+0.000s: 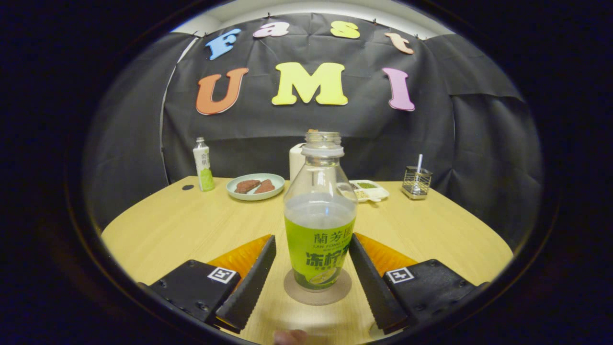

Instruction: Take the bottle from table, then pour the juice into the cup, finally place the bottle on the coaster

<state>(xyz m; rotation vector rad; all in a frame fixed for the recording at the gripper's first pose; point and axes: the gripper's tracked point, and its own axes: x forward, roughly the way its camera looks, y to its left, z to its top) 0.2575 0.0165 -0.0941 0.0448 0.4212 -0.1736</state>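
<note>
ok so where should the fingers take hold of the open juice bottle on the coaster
On the labelled lower body of the bottle, coming straight in level. It stands upright on the coaster, widest there, and the open gripper already flanks it. The neck is narrow and uncapped.

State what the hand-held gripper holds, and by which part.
Nothing: the hand-held gripper is open, fingers flanking the clear green-labelled plastic bottle standing on the round brown coaster.

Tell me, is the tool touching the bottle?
Apart. Gripper view: the tool is open, with table visible between each finger and the bottle on the coaster.
</note>
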